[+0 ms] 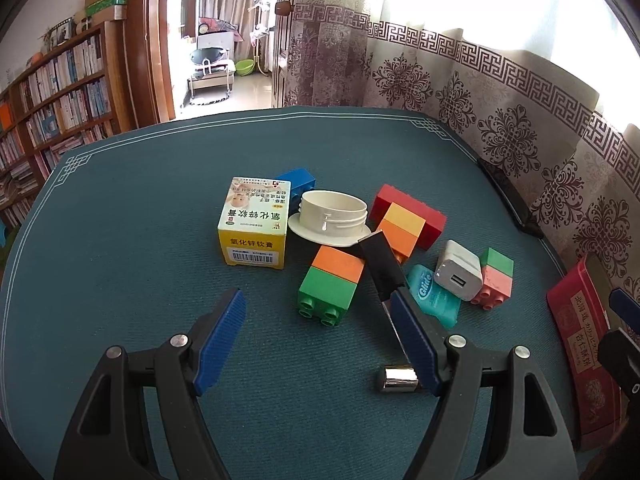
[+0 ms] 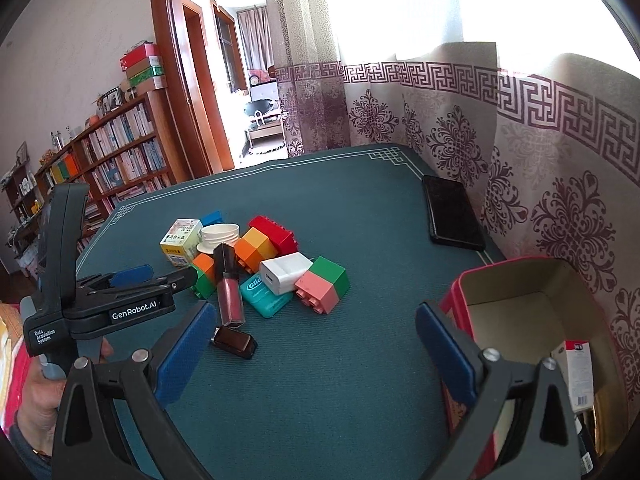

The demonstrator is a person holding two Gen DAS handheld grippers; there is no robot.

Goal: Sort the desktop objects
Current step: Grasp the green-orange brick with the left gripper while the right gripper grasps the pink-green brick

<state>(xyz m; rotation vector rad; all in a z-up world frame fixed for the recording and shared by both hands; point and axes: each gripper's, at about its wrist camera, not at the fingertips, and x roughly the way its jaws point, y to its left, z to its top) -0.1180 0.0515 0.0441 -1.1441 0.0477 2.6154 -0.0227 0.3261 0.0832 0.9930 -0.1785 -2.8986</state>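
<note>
Nearest the left wrist camera: left gripper (image 1: 316, 322), blue-padded jaws spread apart, nothing between the pads. Its right pad sits just beside the dark-capped lip gloss tube with red-brown fill (image 2: 229, 286); a small silver-and-black rectangular cap (image 1: 398, 379) lies on the cloth at that pad's base. Tube's long axis runs from near the gripper away into the pile, roughly along the pointing line, slightly right of jaw centre. In my judgement the left gripper is the nearer one to the tube, and it must shift right to straddle it.

Right gripper (image 2: 316, 328): jaws also apart, empty, over bare teal tablecloth (image 2: 340, 400), the pile ahead-left. Red rectangular tin box with open top (image 2: 460, 284) is beside its right pad, some boxed items inside.

Pile mid-table: yellow-white cardboard medicine box (image 1: 254, 228), cream threaded plastic ring with flange (image 1: 330, 218), green-orange toy brick stack (image 1: 330, 284), white USB wall charger (image 1: 458, 274), teal floss container (image 1: 434, 300), pink-green brick (image 1: 494, 278), red brick (image 1: 408, 210).

Left gripper tilts down toward the cloth; a hand (image 2: 40, 396) grips its handle, low at frame left in the right wrist view.
</note>
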